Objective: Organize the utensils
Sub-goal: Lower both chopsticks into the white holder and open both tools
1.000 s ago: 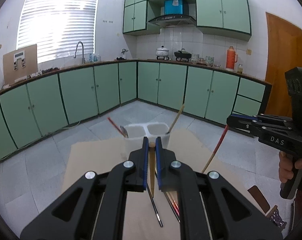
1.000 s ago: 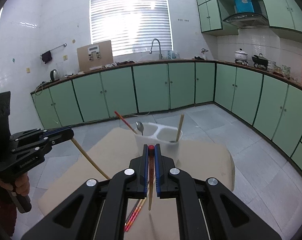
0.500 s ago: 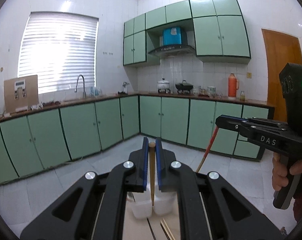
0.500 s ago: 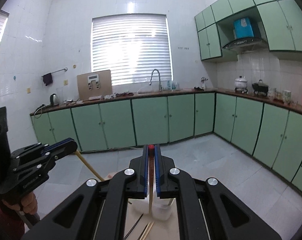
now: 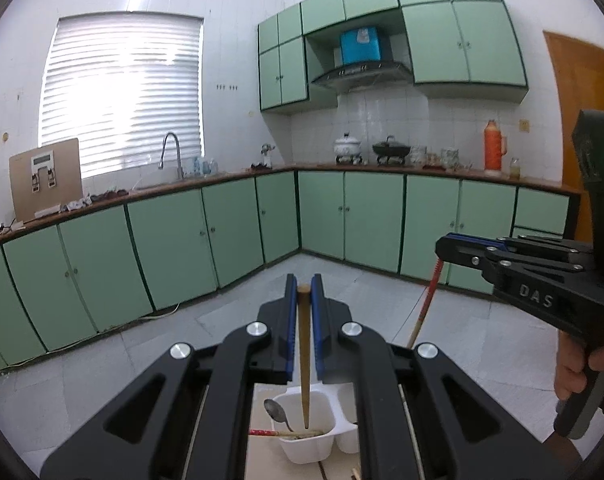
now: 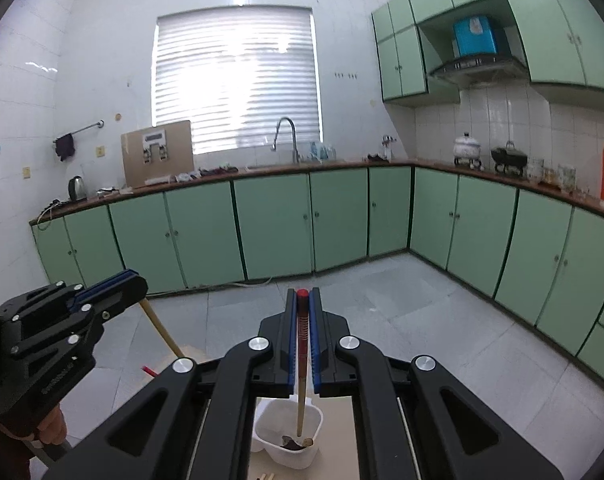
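Left wrist: left gripper (image 5: 303,292) clamped on brown chopstick (image 5: 304,356), now upright over holder (image 5: 302,444), tip inside left cup. Right gripper (image 6: 303,300) likewise gripping red-capped chopstick (image 6: 301,360), over right cup. Both raised from table; release next.

Spoon (image 5: 277,414) crowds left cup; floor beyond open

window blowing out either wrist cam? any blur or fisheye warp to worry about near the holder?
Left wrist view: window blown out, cabinet lines bowed, white holder and wooden chopstick sharp. Right wrist view: same glare at the blinds, dark corner vignette, the red-topped chopstick crisp, no motion blur.
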`<state>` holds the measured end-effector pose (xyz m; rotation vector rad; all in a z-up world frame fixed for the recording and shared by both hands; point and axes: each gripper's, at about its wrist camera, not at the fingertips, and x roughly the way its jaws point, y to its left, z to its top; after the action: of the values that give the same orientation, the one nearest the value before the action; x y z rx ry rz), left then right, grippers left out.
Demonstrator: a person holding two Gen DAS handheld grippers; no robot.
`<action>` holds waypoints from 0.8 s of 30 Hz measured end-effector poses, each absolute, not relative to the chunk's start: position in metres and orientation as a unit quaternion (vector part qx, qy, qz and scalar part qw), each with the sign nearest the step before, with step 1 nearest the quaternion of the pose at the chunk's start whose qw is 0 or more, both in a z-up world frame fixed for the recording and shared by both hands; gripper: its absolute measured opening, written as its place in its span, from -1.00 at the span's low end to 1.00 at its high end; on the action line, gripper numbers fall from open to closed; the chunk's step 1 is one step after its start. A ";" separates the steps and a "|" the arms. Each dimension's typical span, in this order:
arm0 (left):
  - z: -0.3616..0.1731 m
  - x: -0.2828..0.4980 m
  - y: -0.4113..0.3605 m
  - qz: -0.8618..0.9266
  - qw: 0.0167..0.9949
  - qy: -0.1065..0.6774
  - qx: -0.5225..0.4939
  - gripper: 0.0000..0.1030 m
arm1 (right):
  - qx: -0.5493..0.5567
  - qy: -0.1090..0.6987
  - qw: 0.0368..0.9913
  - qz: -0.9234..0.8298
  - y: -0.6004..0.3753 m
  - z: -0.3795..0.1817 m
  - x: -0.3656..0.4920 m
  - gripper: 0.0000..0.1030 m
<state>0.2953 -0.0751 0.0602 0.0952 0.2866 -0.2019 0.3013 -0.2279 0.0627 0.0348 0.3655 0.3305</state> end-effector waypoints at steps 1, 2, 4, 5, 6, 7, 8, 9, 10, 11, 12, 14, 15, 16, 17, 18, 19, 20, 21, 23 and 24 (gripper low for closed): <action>0.055 0.301 -0.073 -0.099 0.983 0.148 0.046 -0.88 | 0.018 0.184 0.969 0.163 -0.228 0.059 0.303 -0.89; 0.048 0.307 -0.073 -0.097 0.982 0.157 0.043 -0.88 | 0.018 0.188 0.968 0.162 -0.227 0.053 0.306 -0.89; 0.039 0.314 -0.068 -0.095 0.980 0.168 0.040 -0.88 | 0.021 0.196 0.967 0.162 -0.227 0.042 0.310 -0.89; 0.035 0.317 -0.066 -0.093 0.980 0.173 0.038 -0.88 | 0.021 0.200 0.966 0.162 -0.226 0.038 0.311 -0.89; 0.029 0.321 -0.065 -0.093 0.979 0.180 0.036 -0.88 | 0.020 0.203 0.966 0.161 -0.225 0.035 0.311 -0.89; 0.025 0.324 -0.063 -0.093 0.977 0.186 0.035 -0.88 | 0.020 0.206 0.965 0.160 -0.224 0.032 0.313 -0.89; 0.022 0.326 -0.062 -0.092 0.977 0.190 0.034 -0.88 | 0.019 0.211 0.964 0.160 -0.224 0.027 0.314 -0.89; 0.017 0.328 -0.060 -0.091 0.976 0.195 0.034 -0.88 | 0.018 0.213 0.964 0.159 -0.223 0.025 0.316 -0.89; 0.014 0.330 -0.058 -0.090 0.975 0.200 0.035 -0.88 | 0.017 0.217 0.963 0.159 -0.222 0.021 0.316 -0.89; 0.010 0.332 -0.057 -0.089 0.974 0.205 0.036 -0.88 | 0.017 0.220 0.962 0.159 -0.222 0.018 0.317 -0.89; 0.007 0.333 -0.057 -0.088 0.973 0.208 0.036 -0.88 | 0.017 0.223 0.962 0.158 -0.221 0.017 0.318 -0.89; 0.002 0.335 -0.054 -0.088 0.972 0.215 0.035 -0.88 | 0.019 0.229 0.960 0.158 -0.222 0.011 0.317 -0.88; -0.001 0.336 -0.053 -0.087 0.971 0.219 0.035 -0.88 | 0.019 0.233 0.960 0.157 -0.222 0.008 0.317 -0.88; -0.004 0.336 -0.052 -0.086 0.970 0.222 0.036 -0.88 | 0.019 0.235 0.959 0.157 -0.222 0.007 0.317 -0.88; -0.005 0.336 -0.051 -0.086 0.970 0.225 0.036 -0.86 | 0.018 0.240 0.958 0.157 -0.223 0.005 0.317 -0.88; -0.006 0.337 -0.050 -0.085 0.970 0.225 0.036 -0.83 | 0.018 0.241 0.958 0.156 -0.224 0.004 0.316 -0.88; -0.006 0.336 -0.048 -0.085 0.970 0.227 0.035 -0.82 | 0.020 0.243 0.958 0.154 -0.225 0.003 0.315 -0.87; -0.007 0.336 -0.046 -0.086 0.969 0.229 0.035 -0.82 | 0.022 0.243 0.958 0.152 -0.227 0.004 0.314 -0.85; -0.006 0.335 -0.045 -0.085 0.969 0.229 0.035 -0.81 | 0.027 0.242 0.958 0.152 -0.229 0.004 0.313 -0.83; -0.004 0.331 -0.042 -0.084 0.970 0.226 0.032 -0.59 | 0.035 0.239 0.959 0.151 -0.234 0.007 0.309 -0.80; -0.002 0.328 -0.040 -0.084 0.971 0.223 0.029 -0.53 | 0.040 0.235 0.959 0.150 -0.238 0.010 0.305 -0.78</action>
<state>0.3275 -0.0401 -0.0023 0.0588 0.4495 -0.1690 0.3053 -0.2376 0.0101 0.0815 0.4767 0.3045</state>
